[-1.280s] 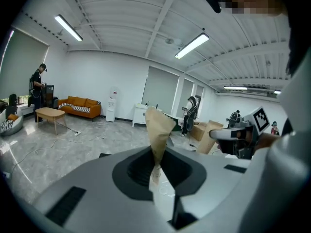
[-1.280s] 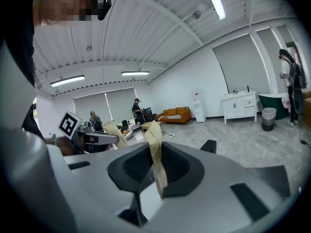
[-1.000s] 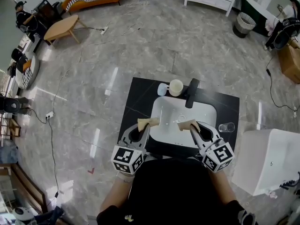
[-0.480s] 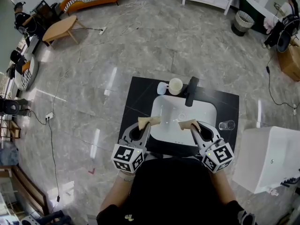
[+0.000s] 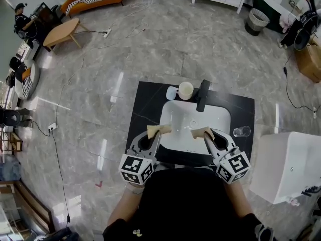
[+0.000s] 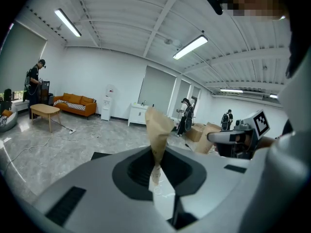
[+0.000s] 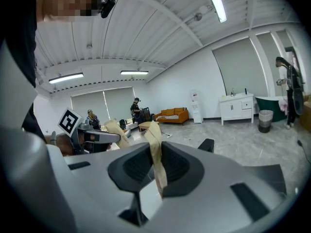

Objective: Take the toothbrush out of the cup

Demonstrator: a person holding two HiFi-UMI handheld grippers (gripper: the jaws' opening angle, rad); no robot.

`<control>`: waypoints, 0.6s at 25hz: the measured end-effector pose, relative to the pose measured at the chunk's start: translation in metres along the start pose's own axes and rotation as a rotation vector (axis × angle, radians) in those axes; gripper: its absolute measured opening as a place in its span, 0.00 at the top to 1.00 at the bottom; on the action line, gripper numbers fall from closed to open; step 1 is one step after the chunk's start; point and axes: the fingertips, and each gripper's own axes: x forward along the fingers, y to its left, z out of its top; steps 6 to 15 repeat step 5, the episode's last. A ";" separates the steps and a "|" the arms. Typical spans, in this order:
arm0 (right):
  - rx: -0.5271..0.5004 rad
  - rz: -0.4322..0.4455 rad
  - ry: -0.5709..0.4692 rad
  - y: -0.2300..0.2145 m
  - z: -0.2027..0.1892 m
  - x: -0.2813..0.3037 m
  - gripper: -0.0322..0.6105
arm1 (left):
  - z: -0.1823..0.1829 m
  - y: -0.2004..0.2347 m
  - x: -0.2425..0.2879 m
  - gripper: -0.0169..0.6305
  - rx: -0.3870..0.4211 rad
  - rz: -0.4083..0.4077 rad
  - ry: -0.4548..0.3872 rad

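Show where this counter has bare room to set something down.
Bare: the left strip of the black counter beside the sink, and its back right corner beyond the faucet. Crowded: behind the sink, where cream cup, pale cup and faucet cluster. The clear glass sits right of the sink; the left gripper and right gripper hover over its front.

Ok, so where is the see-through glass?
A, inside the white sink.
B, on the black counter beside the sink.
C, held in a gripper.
B: the clear glass stands on the black counter, to the right of the white sink.
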 end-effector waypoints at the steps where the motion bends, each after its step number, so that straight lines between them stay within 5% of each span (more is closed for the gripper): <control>1: 0.000 -0.002 0.000 -0.001 0.001 -0.001 0.85 | 0.000 0.000 0.000 0.89 0.000 0.001 0.001; 15: -0.001 -0.007 -0.006 -0.004 0.007 -0.002 0.85 | 0.005 -0.002 0.001 0.89 0.000 0.001 -0.002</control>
